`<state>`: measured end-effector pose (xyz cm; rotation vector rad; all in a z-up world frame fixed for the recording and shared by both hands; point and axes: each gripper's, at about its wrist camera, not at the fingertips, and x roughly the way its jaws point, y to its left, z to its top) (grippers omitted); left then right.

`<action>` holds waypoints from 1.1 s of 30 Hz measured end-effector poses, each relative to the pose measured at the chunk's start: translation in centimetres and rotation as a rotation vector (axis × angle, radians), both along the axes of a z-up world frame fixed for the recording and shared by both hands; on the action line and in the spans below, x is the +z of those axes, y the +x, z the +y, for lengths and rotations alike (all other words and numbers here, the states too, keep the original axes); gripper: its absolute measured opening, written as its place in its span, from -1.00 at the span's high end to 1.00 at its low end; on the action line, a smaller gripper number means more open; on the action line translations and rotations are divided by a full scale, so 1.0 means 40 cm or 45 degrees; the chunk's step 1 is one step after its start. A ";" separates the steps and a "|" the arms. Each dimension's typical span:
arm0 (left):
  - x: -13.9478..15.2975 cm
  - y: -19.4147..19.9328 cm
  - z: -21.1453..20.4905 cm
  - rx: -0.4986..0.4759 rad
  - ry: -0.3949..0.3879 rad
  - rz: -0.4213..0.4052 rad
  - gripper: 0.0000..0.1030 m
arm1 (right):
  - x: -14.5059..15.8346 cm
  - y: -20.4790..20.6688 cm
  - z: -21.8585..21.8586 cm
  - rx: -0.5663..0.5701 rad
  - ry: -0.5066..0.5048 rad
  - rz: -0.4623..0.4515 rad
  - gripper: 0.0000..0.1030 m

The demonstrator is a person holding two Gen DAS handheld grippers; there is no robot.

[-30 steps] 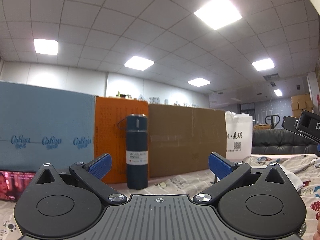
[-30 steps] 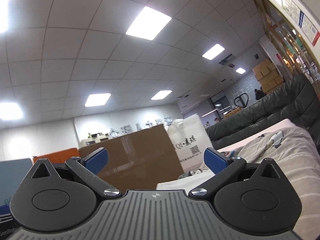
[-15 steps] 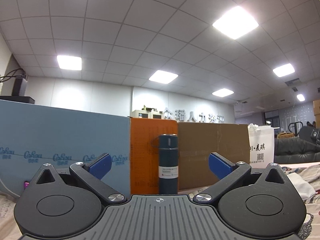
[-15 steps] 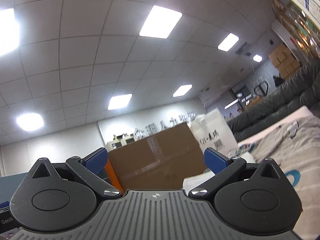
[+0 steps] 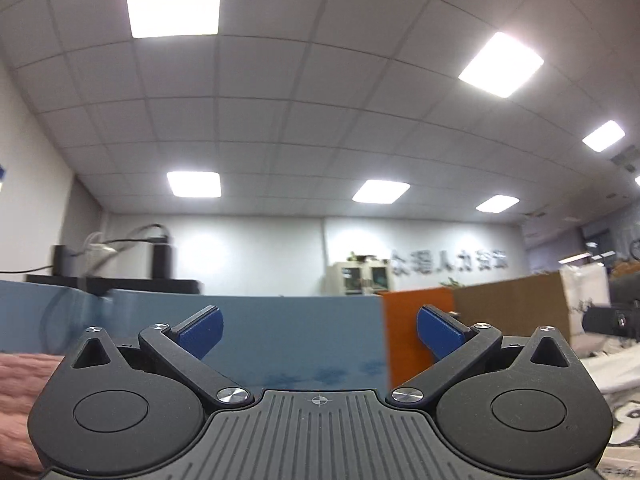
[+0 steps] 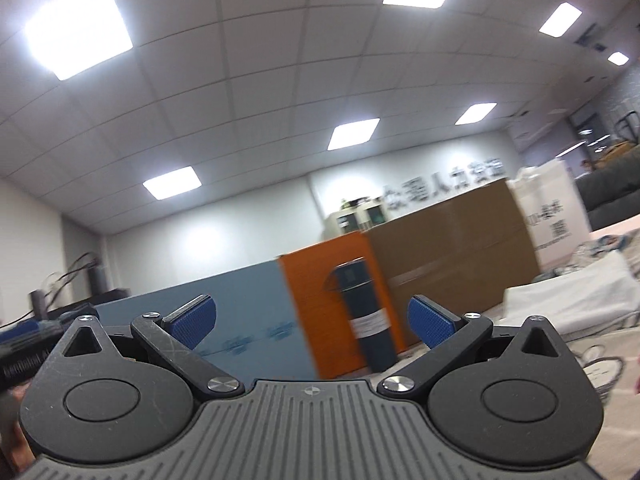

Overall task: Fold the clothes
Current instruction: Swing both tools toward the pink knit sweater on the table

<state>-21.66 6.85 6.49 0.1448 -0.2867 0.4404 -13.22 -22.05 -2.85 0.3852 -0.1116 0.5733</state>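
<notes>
Both the left gripper [image 5: 318, 330] and right gripper [image 6: 310, 316] gape wide, empty, tilted toward the ceiling. The white garment [image 6: 572, 296] lies right of the dark flask [image 6: 366, 312]; best to dip both low before pinching its edge

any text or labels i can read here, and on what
None reads clearly.
Wall sign: large characters, too blurred to quote.
White bag: dark print, blurred.
Dark blue flask: white label, too small.
Blue board: repeated logo, smeared.
Left gripper: white lettering, unreadable.
</notes>
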 end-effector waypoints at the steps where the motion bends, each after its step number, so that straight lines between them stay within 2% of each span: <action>1: 0.010 -0.029 0.018 0.028 0.007 -0.014 -1.00 | 0.004 -0.010 0.021 0.038 -0.013 -0.005 -1.00; 6: 0.066 -0.156 0.096 0.253 0.161 -0.073 -1.00 | 0.033 -0.062 0.136 0.254 -0.096 -0.025 -1.00; 9: 0.112 -0.228 0.129 0.411 0.386 -0.098 -1.00 | 0.049 -0.075 0.194 0.346 -0.149 -0.061 -1.00; 11: 0.145 -0.262 0.152 0.486 0.550 -0.061 -1.00 | 0.057 -0.077 0.232 0.409 -0.185 -0.083 -1.00; 13: 0.169 -0.294 0.175 0.562 0.697 -0.004 -1.00 | 0.064 -0.076 0.271 0.478 -0.206 -0.058 -1.00; 15: 0.186 -0.320 0.198 0.635 0.767 0.082 -1.00 | 0.070 -0.076 0.312 0.554 -0.232 -0.033 -1.00; 18: 0.192 -0.350 0.230 0.660 0.658 0.152 -1.00 | 0.078 -0.087 0.372 0.631 -0.292 -0.057 -1.00; 23: 0.178 -0.362 0.294 0.576 0.355 0.150 -1.00 | 0.103 -0.108 0.492 0.741 -0.359 -0.081 -1.00; 24: 0.178 -0.367 0.313 0.540 0.284 0.129 -1.00 | 0.108 -0.117 0.521 0.758 -0.369 -0.091 -1.00; 28: 0.169 -0.399 0.456 0.338 -0.123 -0.043 -1.00 | 0.110 -0.146 0.613 0.833 -0.400 -0.095 -1.00; 31: 0.107 -0.420 0.572 0.226 -0.414 -0.180 -1.00 | 0.099 -0.175 0.684 0.889 -0.467 -0.110 -1.00; 33: 0.059 -0.432 0.614 0.190 -0.532 -0.239 -1.00 | 0.090 -0.194 0.729 0.931 -0.524 -0.135 -1.00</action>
